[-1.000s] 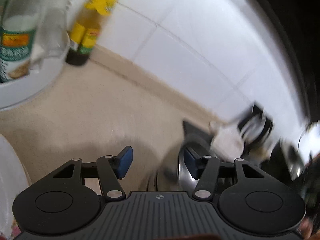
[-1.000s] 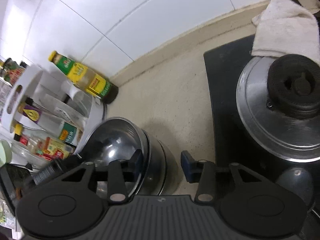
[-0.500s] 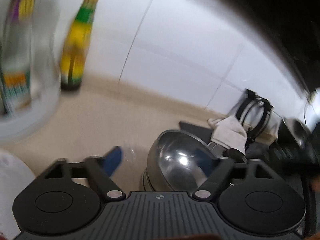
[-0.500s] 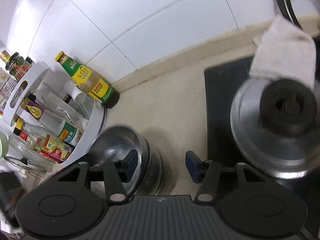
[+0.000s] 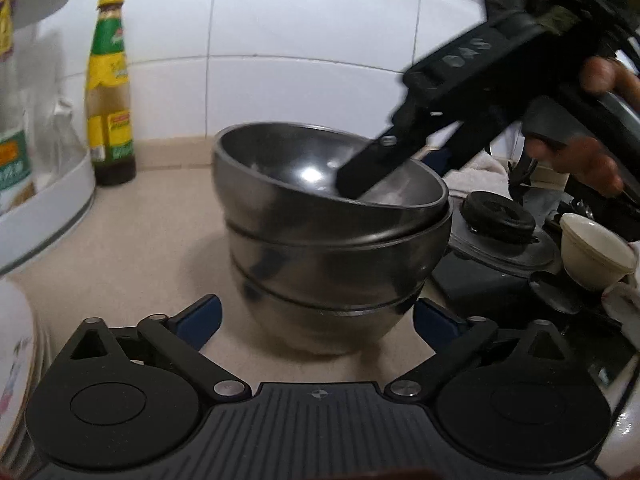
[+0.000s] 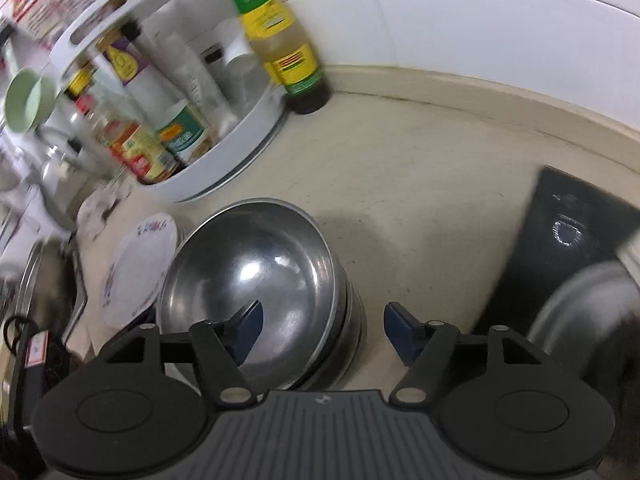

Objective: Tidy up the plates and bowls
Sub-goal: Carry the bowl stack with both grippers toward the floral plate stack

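Left-wrist view: the stack of nested stainless-steel bowls (image 5: 332, 248) now fills the centre of the frame, standing on the beige table (image 5: 160, 232); a second ago only its edge showed at lower centre. The left tongs (image 5: 316, 318) are opening, spread to either side of the stack's base, pads clear of the metal. The top bowl sits tilted in the stack. The right tongs (image 5: 400, 172) reach in from the upper right, one finger inside the top bowl and one outside its far rim.

Right-wrist view: the same stack (image 6: 256, 292) lies at lower centre. The right tongs (image 6: 324, 328) are opening, the rim between their blue pads but not pressed; half a second ago they stood narrower. A white floral plate (image 6: 136, 264) lies just left of the stack.

Judgement: the top bowl has probably just been released onto the stack, so this stacking step looks complete; the tilt may need settling.
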{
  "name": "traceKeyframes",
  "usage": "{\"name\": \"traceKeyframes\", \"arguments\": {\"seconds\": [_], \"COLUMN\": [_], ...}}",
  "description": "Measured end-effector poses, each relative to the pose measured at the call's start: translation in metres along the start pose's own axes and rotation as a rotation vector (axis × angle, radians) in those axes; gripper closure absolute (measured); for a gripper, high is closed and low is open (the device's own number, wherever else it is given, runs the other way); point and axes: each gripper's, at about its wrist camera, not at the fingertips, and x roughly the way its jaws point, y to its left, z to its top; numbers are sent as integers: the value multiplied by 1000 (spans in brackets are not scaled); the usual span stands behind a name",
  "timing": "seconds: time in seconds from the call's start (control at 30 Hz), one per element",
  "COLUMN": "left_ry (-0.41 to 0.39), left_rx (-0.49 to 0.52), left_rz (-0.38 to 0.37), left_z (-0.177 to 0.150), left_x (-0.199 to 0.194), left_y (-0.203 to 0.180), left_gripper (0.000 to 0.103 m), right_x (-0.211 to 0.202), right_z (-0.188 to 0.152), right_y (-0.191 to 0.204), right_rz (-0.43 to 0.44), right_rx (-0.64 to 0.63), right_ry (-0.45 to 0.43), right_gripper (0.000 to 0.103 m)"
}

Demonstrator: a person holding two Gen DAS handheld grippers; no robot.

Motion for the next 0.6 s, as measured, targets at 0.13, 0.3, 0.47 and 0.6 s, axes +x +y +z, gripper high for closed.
{"name": "traceKeyframes", "arguments": {"seconds": [0.13, 0.3, 0.47, 0.6], "left_ry": [-6, 106, 115, 98], "left_rx": [66, 5, 7, 5], "left_rz": [-2, -28, 24, 60], "left_z": [6, 16, 19, 19], "left_x": [15, 47, 54, 43], "left_y": [-5, 7, 2, 0], "left_gripper": [0, 0, 0, 0], "right_x": [29, 64, 63, 56], "right_z": [16, 21, 17, 19], "right_y": [-19, -39, -39, -33], "right_rz": [110, 253, 251, 227], "right_rx": [-12, 101, 145, 141], "right_ry": [92, 163, 143, 103], "right_gripper": [34, 27, 31, 34]}}
